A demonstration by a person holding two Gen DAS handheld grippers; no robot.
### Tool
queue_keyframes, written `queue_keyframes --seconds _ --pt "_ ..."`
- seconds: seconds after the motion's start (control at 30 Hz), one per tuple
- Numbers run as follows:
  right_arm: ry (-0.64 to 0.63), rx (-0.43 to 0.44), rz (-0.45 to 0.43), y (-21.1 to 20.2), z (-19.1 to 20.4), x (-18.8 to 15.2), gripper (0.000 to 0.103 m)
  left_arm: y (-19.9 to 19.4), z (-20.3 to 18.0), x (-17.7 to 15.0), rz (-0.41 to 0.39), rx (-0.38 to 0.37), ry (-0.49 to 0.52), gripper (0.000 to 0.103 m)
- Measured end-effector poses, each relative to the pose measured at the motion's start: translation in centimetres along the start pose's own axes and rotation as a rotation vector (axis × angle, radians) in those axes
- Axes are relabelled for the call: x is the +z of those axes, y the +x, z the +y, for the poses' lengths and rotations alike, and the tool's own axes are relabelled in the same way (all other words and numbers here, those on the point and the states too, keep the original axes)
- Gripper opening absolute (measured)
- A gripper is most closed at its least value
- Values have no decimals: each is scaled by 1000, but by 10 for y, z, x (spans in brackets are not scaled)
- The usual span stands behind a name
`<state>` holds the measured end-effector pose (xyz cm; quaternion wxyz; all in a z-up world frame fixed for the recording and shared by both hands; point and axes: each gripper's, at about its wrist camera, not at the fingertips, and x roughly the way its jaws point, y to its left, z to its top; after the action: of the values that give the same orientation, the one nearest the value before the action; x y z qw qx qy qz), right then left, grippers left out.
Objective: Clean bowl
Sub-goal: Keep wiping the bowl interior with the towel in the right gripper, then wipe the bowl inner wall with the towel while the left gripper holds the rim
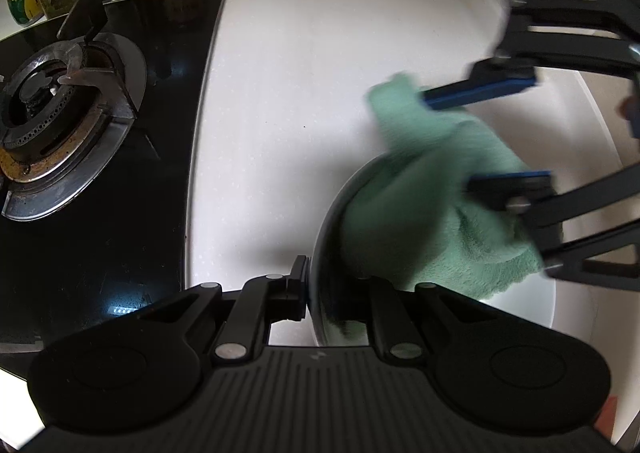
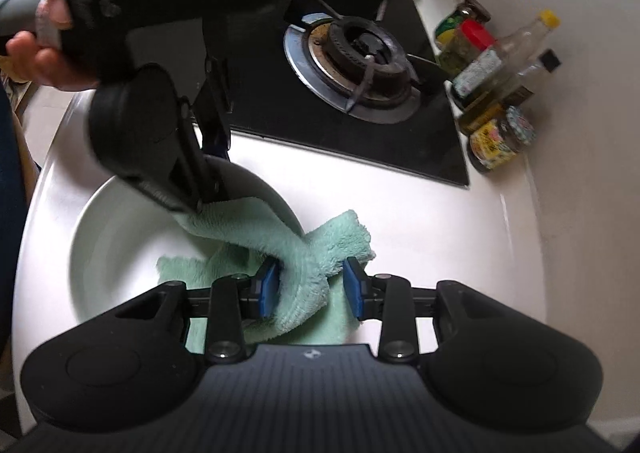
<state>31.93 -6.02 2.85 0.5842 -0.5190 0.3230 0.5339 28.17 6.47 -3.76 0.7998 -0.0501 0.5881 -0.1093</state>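
Jaws of the right gripper stand spread, blue pads either side of the green cloth without pressing it, the cloth draping over the rim of the white bowl onto the counter. The left gripper is pinched on the bowl's rim, one finger outside the wall and one inside. Beyond the bowl lies the black gas hob, with sauce jars and bottles past it against the wall.

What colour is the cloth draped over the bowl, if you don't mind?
The cloth is pale mint green, clearest in the right wrist view.
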Motion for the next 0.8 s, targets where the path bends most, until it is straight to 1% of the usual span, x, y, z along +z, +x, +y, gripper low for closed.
queue_keyframes --seconds 0.1,0.17,0.27,0.33,0.4,0.43,0.53,0.6,0.67,0.73,0.8 --pt "28 21 -51 2 -9 9 29 0 0 -1 2 2 8 10" --pt "65 28 -69 -3 -20 12 30 0 0 -1 1 1 9 10" --pt "90 56 28 7 -26 7 30 0 1 -1 1 -1 7 10" --pt "62 53 61 9 -21 1 30 0 0 0 2 -4 4 10" --pt "92 61 80 4 -24 -2 30 2 0 0 7 -10 -1 10" --pt "113 62 107 0 -27 -4 30 2 0 0 9 -11 -2 10" --pt "113 59 149 -13 -32 -11 30 2 -1 0 10 -8 3 11" --pt "120 52 142 -20 -32 -15 30 2 -1 0 10 -8 5 11" --pt "129 52 101 -30 -32 -15 30 2 -1 0 12 -9 4 11" --pt "157 84 49 -37 -32 -13 30 2 -1 1 14 -9 3 11" --pt "165 97 60 -32 -30 -13 30 2 -2 1 15 -7 4 11"
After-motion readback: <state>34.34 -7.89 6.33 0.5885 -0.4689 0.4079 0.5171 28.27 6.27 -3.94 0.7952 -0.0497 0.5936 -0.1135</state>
